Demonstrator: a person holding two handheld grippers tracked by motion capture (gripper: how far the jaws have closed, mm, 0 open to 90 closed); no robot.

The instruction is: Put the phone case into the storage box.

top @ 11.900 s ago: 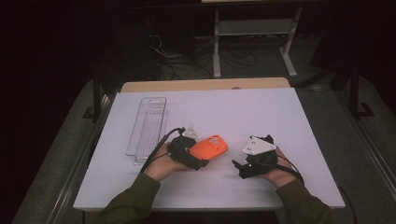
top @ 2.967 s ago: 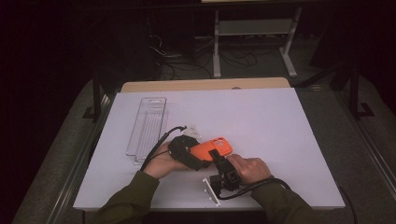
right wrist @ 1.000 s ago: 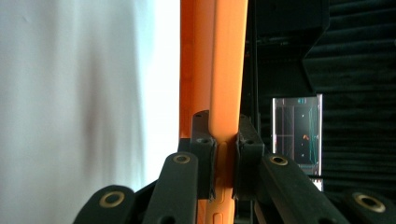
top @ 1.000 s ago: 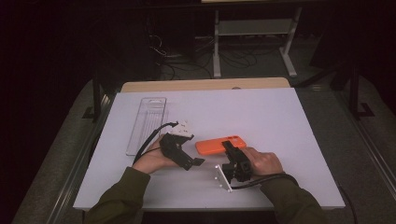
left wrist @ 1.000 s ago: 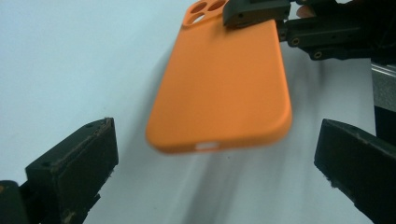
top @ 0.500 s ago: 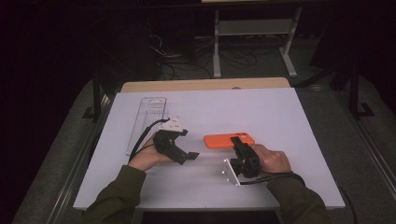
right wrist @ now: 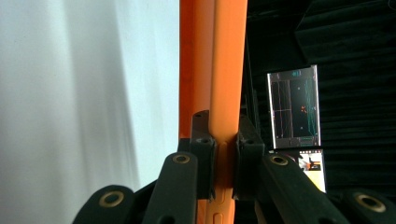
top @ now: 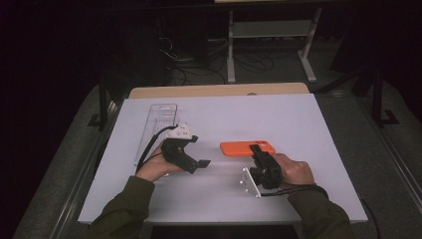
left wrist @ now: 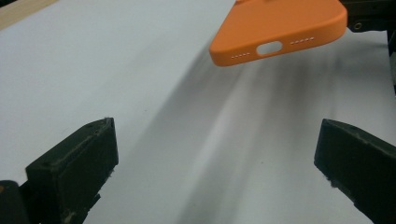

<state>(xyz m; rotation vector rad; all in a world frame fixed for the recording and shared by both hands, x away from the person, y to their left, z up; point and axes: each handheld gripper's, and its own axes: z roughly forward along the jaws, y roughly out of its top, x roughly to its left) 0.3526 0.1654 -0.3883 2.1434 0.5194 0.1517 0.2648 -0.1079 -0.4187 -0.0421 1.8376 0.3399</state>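
An orange phone case (top: 244, 148) is held level, a little above the white table (top: 298, 119), right of centre. My right gripper (top: 257, 150) is shut on its near long edge. In the right gripper view the case (right wrist: 219, 56) runs straight up, edge-on, between the pads of my right gripper (right wrist: 223, 149). My left gripper (top: 201, 163) sits to the left of the case, apart from it, pointing toward it. In the left gripper view the jaws of my left gripper (left wrist: 215, 163) stand wide open and empty, and the case (left wrist: 280, 23) hangs beyond them with its port end facing me.
A clear plastic tray (top: 157, 124) lies at the table's back left, behind my left hand. A wooden strip (top: 219, 90) borders the far edge. In the right gripper view a lit screen (right wrist: 294, 107) stands off the table in the dark.
The left gripper has let go of the orange case and drawn back to the left. The right gripper, which came in and closed on the case, has carried it a little to the right.
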